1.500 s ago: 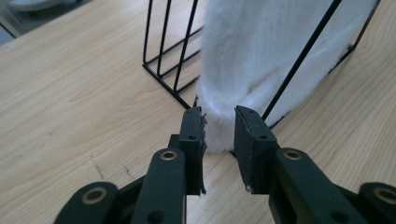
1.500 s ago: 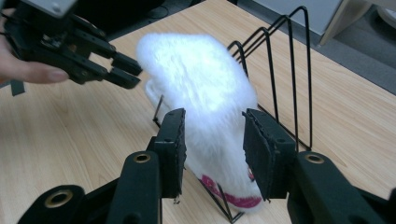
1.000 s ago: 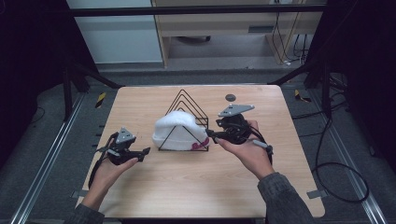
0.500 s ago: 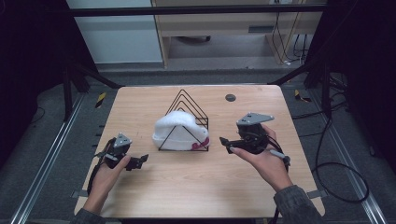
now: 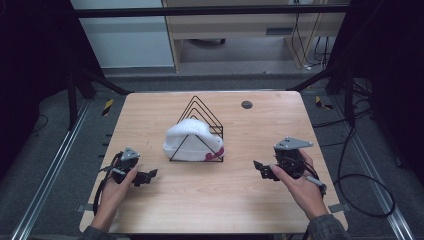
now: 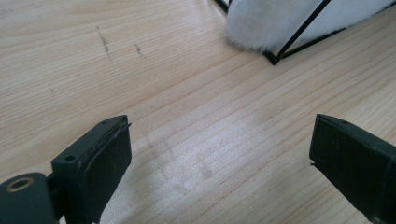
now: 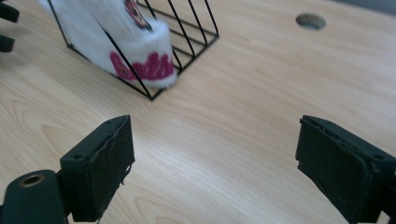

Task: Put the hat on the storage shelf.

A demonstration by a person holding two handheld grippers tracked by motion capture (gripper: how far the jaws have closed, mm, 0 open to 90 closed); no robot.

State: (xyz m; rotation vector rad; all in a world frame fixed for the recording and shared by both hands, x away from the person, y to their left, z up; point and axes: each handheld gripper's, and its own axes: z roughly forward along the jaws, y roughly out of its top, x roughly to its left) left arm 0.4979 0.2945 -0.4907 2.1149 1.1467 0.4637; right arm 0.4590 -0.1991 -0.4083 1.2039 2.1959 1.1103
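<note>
The left gripper (image 5: 150, 175) was held low over the wooden table (image 5: 210, 210) at its near-left part, gripped from behind by the left hand (image 5: 116, 186), with the forearm entering from the bottom edge of the high view. Its jaws were seen wide apart in the left gripper view, nothing between them but bare wood, and were pointed toward the middle of the table.

At the table's centre a white fleecy hat (image 5: 192, 140) was seen pushed into a black wire rack (image 5: 202, 112) of triangular dividers, its lower band resting on the table between the front wires. Pink lettering (image 7: 140, 70) was carried on that band at the end nearer the right gripper. The hat was judged to be light, soft and easily squashed, with a plush surface unlikely to slip once pinched. The thick folded band at either end was judged the best place for a hold, since the wires would be missed there; the rack itself was judged light enough to be dragged along if the fabric caught.

The right gripper (image 5: 259, 166) was held at the near-right part, well apart from the rack, its jaws likewise spread and empty. It was cradled in the right hand (image 5: 300, 182), wrist slightly raised, jaws aimed leftward at the hat's lettered end.
</note>
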